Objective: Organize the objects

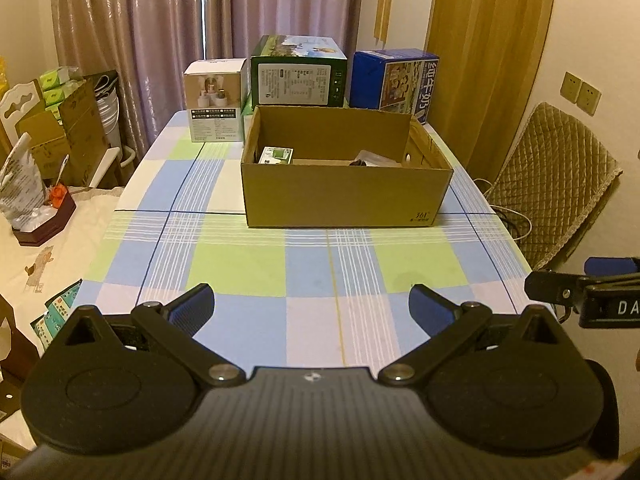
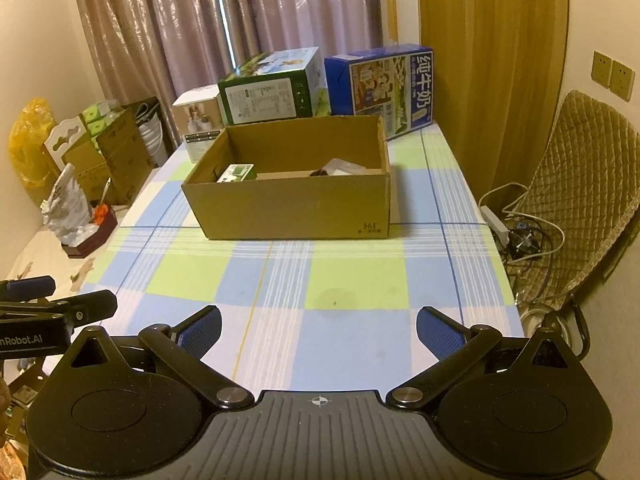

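Left wrist view: the left tongs (image 1: 311,308) hang with their blue pads wide apart and nothing between them, low over the near part of the checked counter (image 1: 240,264). The open cardboard box (image 1: 344,196) stands further off, near the middle, with a small green-and-white packet (image 1: 276,155) in its far left corner and a dark, unclear item (image 1: 370,159) toward its right. Three printed cartons stand behind it along the far edge.

Right wrist view: the right tongs (image 2: 319,334) are likewise spread and empty, above the near counter (image 2: 360,352). The cardboard box (image 2: 296,208) sits ahead, slightly left, with the packet (image 2: 237,172) inside. No loose object shows on the cloth between tongs and box, so the task looks nearly or wholly done.

The two tools sit close side by side, so a careless swing could knock them together, or nudge the light box across the cloth.
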The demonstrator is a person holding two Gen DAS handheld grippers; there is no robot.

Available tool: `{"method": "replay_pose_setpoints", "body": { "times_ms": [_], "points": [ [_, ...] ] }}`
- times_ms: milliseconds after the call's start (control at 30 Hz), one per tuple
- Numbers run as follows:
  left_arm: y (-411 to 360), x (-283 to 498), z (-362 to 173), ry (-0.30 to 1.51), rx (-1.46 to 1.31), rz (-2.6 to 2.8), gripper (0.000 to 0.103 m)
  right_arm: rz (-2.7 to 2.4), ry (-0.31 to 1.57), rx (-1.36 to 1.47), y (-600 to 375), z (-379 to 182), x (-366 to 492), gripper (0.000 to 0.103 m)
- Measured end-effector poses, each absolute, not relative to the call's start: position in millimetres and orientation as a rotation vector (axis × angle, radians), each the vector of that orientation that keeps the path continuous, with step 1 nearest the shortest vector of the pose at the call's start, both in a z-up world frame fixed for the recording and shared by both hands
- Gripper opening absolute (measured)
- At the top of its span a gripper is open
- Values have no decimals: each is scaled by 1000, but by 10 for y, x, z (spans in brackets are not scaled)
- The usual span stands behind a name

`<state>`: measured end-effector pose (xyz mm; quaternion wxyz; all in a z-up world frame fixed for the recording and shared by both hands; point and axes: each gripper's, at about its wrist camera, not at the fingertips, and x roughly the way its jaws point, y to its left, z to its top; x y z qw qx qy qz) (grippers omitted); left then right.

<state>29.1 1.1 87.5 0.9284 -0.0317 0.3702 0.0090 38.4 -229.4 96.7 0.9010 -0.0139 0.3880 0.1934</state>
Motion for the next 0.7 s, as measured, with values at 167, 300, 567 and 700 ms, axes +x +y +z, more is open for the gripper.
{"method": "replay_pose_setpoints", "body": {
  "times_ms": [167,300,567,700],
  "points": [
    [3,300,862,762,-70,12,102,396,804,-31,-2298,956,391,101],
    [8,296,860,762,-73,12,102,395,804,-31,-2301,955,385,101],
    [-5,286,866,753,-85,-6,102,395,804,-32,-2293,947,378,101],
    [3,272,859,749,-100,-11,102,395,803,-29,-2293,945,375,101]
  ]
}}
